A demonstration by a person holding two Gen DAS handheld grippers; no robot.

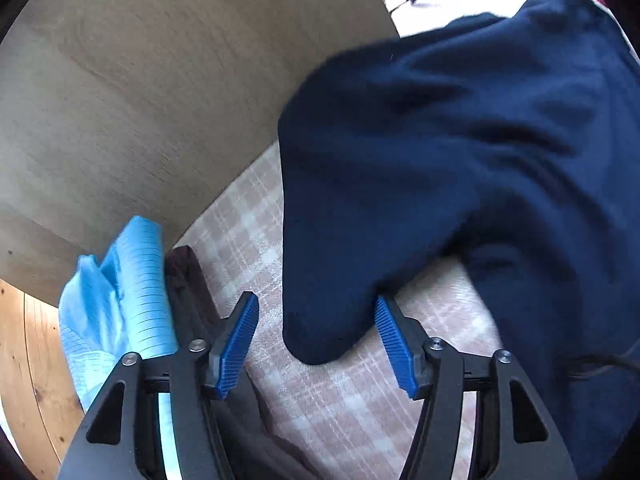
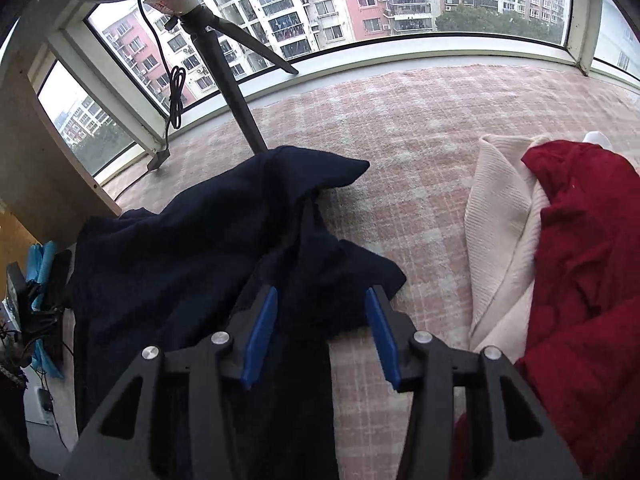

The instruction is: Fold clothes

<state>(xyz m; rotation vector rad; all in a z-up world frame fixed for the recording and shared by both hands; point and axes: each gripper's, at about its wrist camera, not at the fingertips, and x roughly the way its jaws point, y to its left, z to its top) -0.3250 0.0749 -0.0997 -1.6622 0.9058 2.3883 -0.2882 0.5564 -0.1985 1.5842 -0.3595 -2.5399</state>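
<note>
Pink-and-cream checked blanket [image 2: 400,152] covered pretty much the whole surface I was working on, running right up to the big bay window [image 2: 360,4] with the apartment blocks outside. On the left side stood a tan wooden panel [image 1: 140,100], and the blanket's edge ran along its foot.

Biggest thing on the blanket was the navy sweater [image 2: 192,248], all rumpled, lying toward the left with one pointy bit sticking up near the tripod [image 2: 224,68] by the window. Over on the right was a cream ribbed knit [image 2: 500,216] with a dark red garment [image 2: 592,260] heaped partly over it, well apart from the navy one.

My right gripper [image 2: 322,336] was spread wide, blue pads either side of a fold of the navy sweater, hovering over it, not pinching anything as far as I could see. My left gripper [image 1: 316,344] was wide open too, and a rounded corner of the navy sweater [image 1: 460,160] drooped down between the fingers, brushing close to the right pad; couldn't tell if it actually touched.

Smaller stuff: some light blue striped cloth [image 1: 128,292] bunched up just left of my left gripper against the wood, and a black cable [image 2: 174,100] dangling down by the window frame.
</note>
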